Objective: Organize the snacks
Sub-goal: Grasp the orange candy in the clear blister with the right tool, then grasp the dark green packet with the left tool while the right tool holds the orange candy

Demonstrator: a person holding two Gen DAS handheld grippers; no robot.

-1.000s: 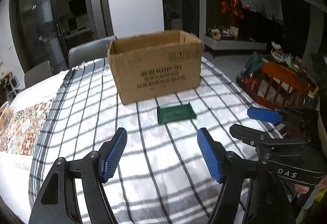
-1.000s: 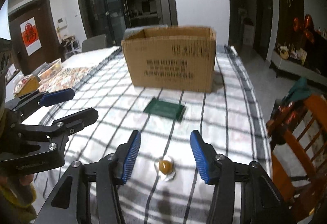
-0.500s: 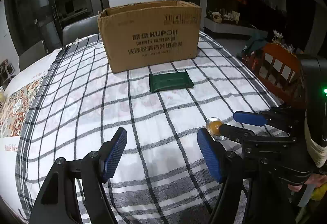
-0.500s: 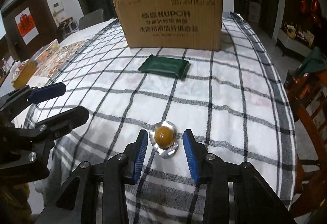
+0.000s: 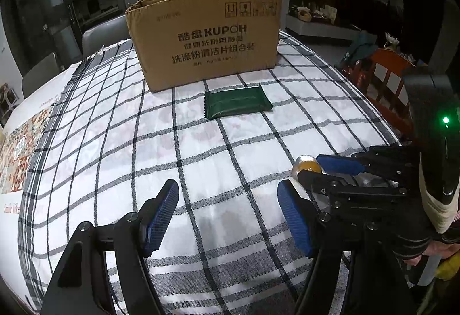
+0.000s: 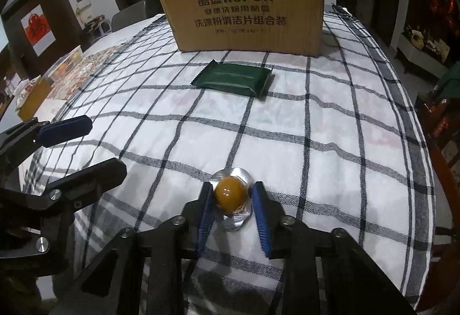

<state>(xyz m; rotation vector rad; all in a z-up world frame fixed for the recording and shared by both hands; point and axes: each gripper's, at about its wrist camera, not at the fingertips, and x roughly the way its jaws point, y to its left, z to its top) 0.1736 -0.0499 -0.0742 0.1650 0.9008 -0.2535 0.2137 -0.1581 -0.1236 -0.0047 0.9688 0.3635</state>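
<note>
Dim room; work surface is a table under a white tablecloth [image 5: 201, 148] with black grid lines. At the far end stands a cardboard box [image 5: 207, 38], top open, printed "KUPOH". Just in front of the box, near but apart from it, lies a flat dark green snack packet [image 5: 237, 105] on the cloth.

Right gripper [image 6: 234, 200]: jaws drawn in against both sides of an orange jelly cup [image 6: 231, 193] with a crinkled foil rim, blue pads [image 6: 205, 217] pressing on it. The cup sits low over the cloth near the close edge of the table; whether it touches the cloth cannot be told. In the left wrist view the cup [image 5: 307, 165] shows between the right gripper's fingers.

Left gripper [image 5: 230, 217]: jaws wide apart, nothing between them, positioned over the cloth beside the right gripper.

Background items: wooden chair [image 5: 388, 79] at the right of the table, patterned mat [image 5: 17, 151] at the left
</note>
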